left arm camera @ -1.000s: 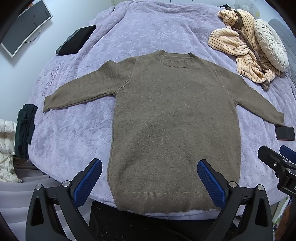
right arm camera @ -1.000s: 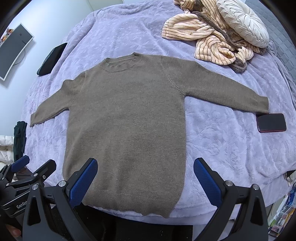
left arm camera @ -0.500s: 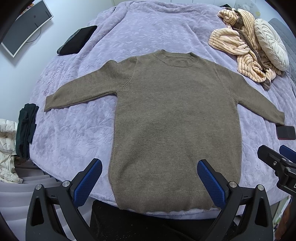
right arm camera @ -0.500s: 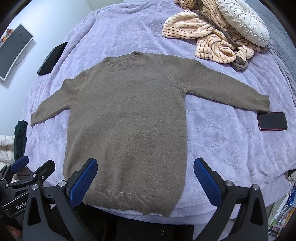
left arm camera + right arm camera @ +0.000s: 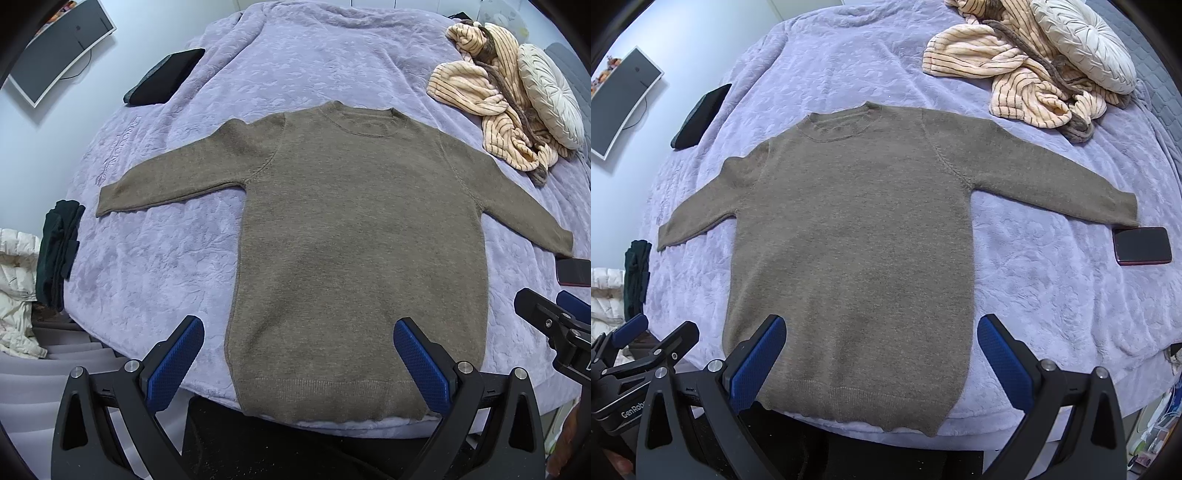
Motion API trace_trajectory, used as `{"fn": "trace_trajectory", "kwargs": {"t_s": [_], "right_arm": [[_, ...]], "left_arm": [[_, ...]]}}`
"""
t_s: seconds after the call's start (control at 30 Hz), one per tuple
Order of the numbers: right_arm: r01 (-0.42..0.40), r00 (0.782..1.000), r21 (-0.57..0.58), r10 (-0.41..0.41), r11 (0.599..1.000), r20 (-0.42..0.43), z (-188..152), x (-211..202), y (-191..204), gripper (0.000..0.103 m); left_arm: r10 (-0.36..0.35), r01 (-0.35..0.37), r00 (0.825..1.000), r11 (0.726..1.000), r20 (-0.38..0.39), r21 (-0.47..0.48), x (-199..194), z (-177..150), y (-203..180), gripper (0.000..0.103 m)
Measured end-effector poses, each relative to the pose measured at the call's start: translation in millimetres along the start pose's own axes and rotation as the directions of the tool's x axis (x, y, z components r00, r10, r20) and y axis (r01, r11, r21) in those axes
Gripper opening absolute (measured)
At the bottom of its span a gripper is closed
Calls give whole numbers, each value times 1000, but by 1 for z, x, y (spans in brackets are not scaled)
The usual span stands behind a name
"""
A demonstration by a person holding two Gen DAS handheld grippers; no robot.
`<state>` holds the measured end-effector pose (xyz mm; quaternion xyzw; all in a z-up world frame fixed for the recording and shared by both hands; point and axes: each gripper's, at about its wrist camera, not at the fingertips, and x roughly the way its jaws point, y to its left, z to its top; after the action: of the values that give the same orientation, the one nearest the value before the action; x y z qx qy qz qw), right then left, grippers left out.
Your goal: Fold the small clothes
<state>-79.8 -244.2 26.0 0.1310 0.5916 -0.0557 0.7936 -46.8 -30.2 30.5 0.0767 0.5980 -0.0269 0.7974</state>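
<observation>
A brown knit sweater (image 5: 354, 236) lies flat, face up, on the lilac bed cover (image 5: 155, 258), sleeves spread out, hem at the near edge. It also shows in the right wrist view (image 5: 849, 240). My left gripper (image 5: 297, 350) is open and empty, held above the hem. My right gripper (image 5: 881, 350) is open and empty, also over the hem, a little further right. Each gripper shows at the edge of the other's view.
A striped beige garment (image 5: 1008, 70) and a round cream cushion (image 5: 1082, 55) lie at the far right. A dark red phone (image 5: 1141, 245) lies by the right cuff. A black pad (image 5: 162, 77) lies far left. Dark green clothes (image 5: 55, 251) hang at the bed's left edge.
Both views have shifted slightly; the sweater sits a little more to the right in the left wrist view. Nothing was gripped or moved.
</observation>
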Motion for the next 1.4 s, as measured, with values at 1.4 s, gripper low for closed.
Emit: {"fn": "trace_trajectory", "kwargs": {"t_s": [1.4], "right_arm": [[20,993,-35,-24,999,-114,26,63,98,103]], "left_arm": [[-257,254,966,953,3,-165,101,72,141,103]]}}
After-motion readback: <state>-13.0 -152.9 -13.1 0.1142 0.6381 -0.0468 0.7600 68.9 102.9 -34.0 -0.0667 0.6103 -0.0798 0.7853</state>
